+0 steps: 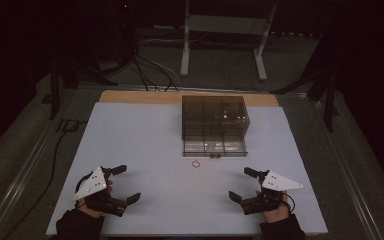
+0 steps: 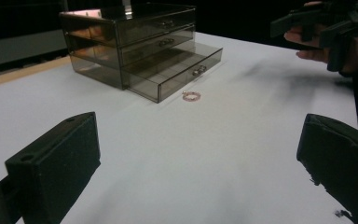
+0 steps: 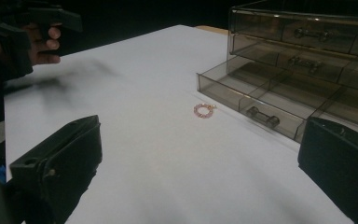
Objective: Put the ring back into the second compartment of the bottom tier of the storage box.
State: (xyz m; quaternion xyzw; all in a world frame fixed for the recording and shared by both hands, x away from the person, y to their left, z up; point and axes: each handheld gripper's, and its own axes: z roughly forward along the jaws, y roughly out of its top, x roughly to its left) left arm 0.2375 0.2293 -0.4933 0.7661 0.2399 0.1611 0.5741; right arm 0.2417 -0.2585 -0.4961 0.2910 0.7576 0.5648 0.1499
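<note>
Dimly lit, the drawer box (image 1: 215, 125) hides its contents; a bracelet (image 1: 196, 163) lies at its six o'clock; left gripper (image 1: 123, 184) and right gripper (image 1: 241, 184) gape empty.

A bracelet (image 1: 196, 163) lies on the table (image 1: 145, 145) before the drawer box (image 1: 214, 120).

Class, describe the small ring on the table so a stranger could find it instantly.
Start at the smoky transparent drawer unit on the white table. Its bottom drawer is pulled out; just before that drawer's front lies the ring. It is the one tiny pinkish loop lying loose.
</note>
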